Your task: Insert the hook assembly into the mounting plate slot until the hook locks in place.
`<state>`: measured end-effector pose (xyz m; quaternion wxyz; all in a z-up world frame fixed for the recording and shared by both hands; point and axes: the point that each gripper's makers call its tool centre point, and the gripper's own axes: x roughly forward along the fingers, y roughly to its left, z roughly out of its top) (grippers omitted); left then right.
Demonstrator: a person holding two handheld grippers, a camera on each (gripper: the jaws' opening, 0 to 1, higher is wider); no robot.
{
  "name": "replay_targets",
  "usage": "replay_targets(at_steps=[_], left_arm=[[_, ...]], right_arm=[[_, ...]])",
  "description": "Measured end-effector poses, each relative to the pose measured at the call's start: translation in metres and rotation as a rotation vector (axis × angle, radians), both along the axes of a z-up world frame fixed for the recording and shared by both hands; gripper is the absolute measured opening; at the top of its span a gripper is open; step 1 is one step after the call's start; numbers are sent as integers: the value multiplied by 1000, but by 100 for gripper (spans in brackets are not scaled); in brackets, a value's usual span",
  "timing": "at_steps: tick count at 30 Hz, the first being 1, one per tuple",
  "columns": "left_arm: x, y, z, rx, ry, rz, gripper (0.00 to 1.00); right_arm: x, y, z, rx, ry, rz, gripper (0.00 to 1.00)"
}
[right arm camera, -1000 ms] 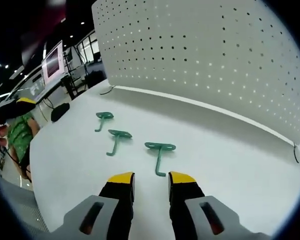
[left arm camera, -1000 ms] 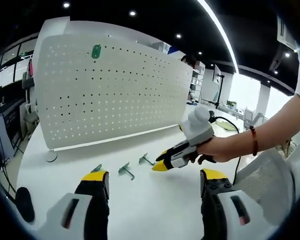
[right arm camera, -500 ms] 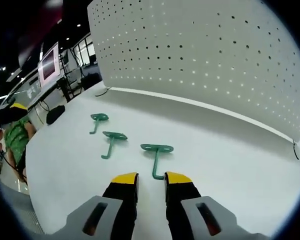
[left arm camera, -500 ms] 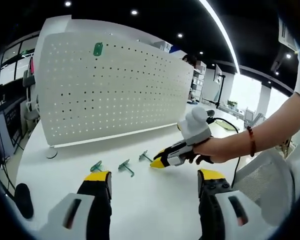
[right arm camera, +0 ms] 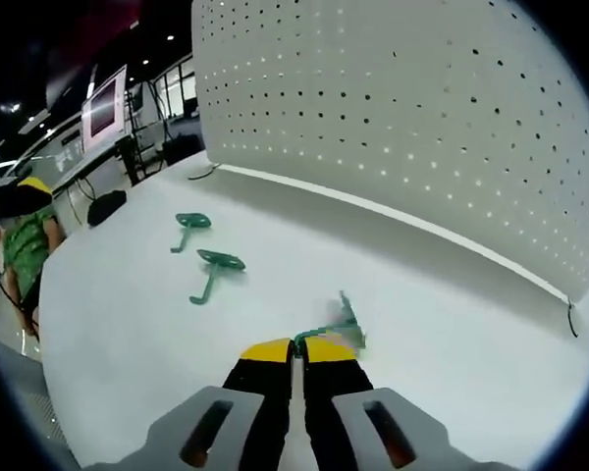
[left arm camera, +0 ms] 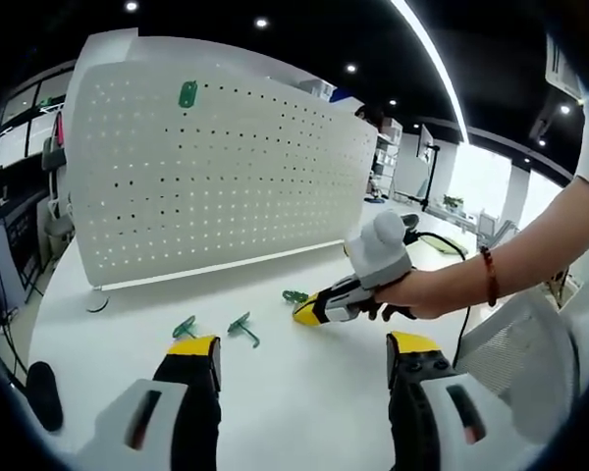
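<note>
My right gripper point(right arm camera: 295, 348) has closed its jaws on the stem of the nearest green hook point(right arm camera: 340, 325), which lay flat a second ago and now tips up off the table point(right arm camera: 137, 324), its plate end raised.

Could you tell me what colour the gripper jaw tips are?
Yellow, on black jaws; clearest on the right gripper in the right gripper view.

Upper frame: matt white perforated panel point(right arm camera: 412, 108). Below it, a smooth white tabletop point(right arm camera: 137, 324) and painted green hooks point(right arm camera: 216, 261).
</note>
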<state>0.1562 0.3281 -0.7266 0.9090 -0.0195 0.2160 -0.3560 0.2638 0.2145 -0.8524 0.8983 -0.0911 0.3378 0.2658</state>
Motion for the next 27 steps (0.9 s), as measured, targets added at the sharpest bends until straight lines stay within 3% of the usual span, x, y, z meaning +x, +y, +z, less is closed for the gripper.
replay_targets(at_steps=[14,20,27], left_arm=[[-1,0,-4,5,13,-4,70],[0,-2,-3,5,11,-6,69],[-1,-5,-3,9,10,-18,68]], right_arm=[[-10,1,1,-6,12,36,1],[-10,3,12,16,-2,32,0],[-10,4,20,9,-24,84,0]])
